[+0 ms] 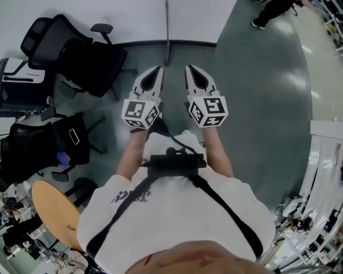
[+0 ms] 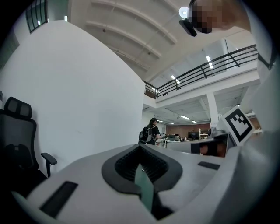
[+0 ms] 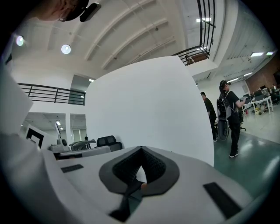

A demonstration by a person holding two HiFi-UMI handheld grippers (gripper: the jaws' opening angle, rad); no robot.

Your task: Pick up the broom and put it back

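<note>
Left hand-held gripper (image 1: 159,69), right hand-held gripper (image 1: 189,68), abreast, apparently shut

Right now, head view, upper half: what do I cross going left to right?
black office chair → left gripper → right gripper → bystander's legs

- Left claw (image 1: 158,68) and right claw (image 1: 189,67) are side by side, facing the partition wall (image 1: 107,21).
- Office chairs (image 1: 80,53) stand left of them.
- Round table (image 1: 51,208) is nearer, at the person's left.
</note>
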